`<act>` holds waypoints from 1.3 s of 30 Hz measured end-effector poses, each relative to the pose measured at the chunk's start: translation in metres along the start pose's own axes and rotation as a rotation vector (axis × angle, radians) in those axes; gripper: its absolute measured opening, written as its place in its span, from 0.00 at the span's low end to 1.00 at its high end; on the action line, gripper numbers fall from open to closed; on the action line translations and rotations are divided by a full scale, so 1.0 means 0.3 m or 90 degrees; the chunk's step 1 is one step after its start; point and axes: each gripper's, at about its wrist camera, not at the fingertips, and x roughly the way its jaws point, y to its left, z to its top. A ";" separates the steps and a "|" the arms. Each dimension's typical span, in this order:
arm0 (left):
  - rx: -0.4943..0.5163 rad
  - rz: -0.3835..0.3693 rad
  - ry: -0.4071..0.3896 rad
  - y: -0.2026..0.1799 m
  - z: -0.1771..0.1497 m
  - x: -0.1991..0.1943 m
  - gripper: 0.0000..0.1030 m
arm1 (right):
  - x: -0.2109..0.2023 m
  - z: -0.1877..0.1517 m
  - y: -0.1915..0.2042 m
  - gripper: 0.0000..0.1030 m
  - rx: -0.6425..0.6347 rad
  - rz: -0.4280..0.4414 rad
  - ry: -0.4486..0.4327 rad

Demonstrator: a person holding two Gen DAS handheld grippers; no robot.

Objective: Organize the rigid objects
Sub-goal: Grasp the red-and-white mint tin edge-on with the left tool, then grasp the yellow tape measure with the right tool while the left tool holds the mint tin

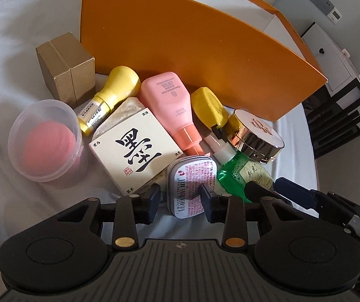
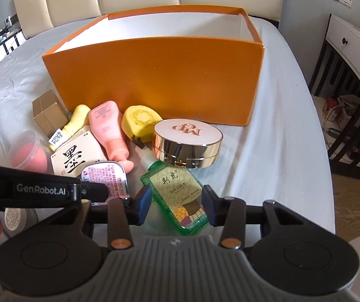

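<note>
A small metal tin with a pink label lies on the bed under my left gripper. Its jaws straddle the tin: the right fingertip overlaps the label and a gap shows at the left pad, so it is open. My right gripper is shut on the flat green bottle, a pad against each side. The green bottle lies just right of the tin, its pump toward the orange box. The left gripper reaches in from the left of the right wrist view.
In front of the open orange box lie a gold compact, a yellow case, a pink bottle, a yellow bottle, a cream box, a gold carton and a clear cup holding a pink sponge. A nightstand stands right of the bed.
</note>
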 end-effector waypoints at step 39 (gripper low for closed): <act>0.019 0.031 -0.072 0.009 0.121 -0.057 0.19 | 0.113 0.136 0.196 0.40 -0.275 -0.030 -0.063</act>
